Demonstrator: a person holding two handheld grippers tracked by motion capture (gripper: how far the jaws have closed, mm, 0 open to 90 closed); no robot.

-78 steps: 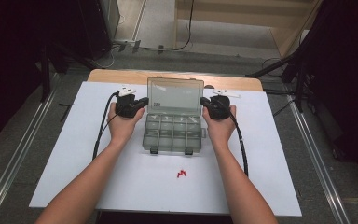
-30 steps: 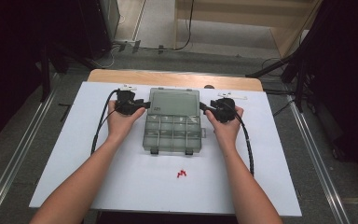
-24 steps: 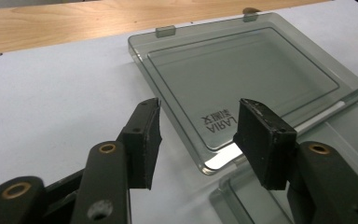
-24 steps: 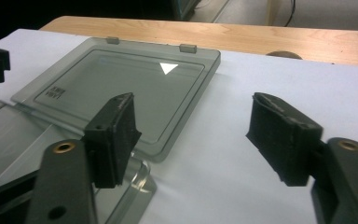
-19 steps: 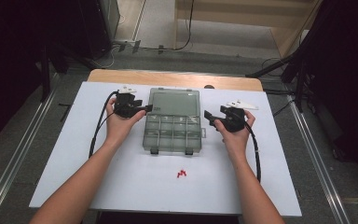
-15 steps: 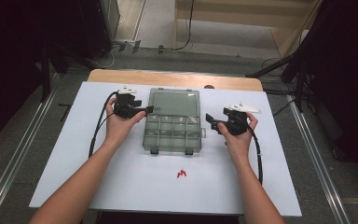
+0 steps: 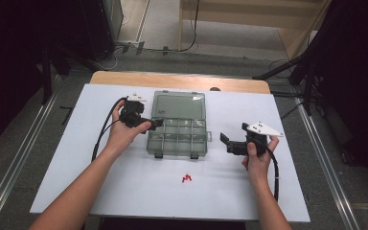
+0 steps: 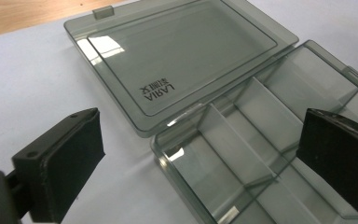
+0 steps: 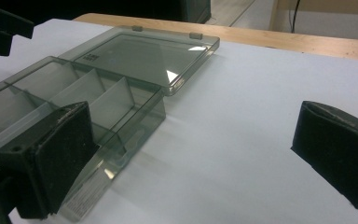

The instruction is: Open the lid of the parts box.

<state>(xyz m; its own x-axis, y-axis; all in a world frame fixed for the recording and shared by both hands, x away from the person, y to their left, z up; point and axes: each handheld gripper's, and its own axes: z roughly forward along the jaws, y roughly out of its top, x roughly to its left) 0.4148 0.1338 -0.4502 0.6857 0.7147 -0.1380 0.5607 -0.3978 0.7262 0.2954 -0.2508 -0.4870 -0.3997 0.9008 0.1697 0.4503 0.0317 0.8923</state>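
**Open compartment box on the bench, both grippers let go**

High view: a smoky clear plastic compartment box point(image 7: 177, 136) lies open in the middle of a white sheet point(image 7: 76, 191) on the bench point(image 7: 124, 76). Its lid point(image 7: 179, 104) lies flat on the far side. The left gripper point(image 7: 157, 123) sits at the box's left edge, held in the person's left hand point(image 7: 124, 135). The right gripper point(image 7: 224, 139) is off the box's right side, apart from it, in the right hand point(image 7: 256, 158). A small red item point(image 7: 187, 178) lies on the sheet nearer the person than the box.

Left gripper view: the 2 black jaws stand wide apart and have just been opening. A corner of the box point(image 8: 242, 154) and its dividers lie between them, but the pads point(image 8: 72, 163) do not press on it.

Right gripper view: the jaws are wide apart and have just been opening, holding nothing. The box point(image 9: 74, 100) lies behind the left-hand pad point(image 9: 63, 149), with bare sheet between the jaws.
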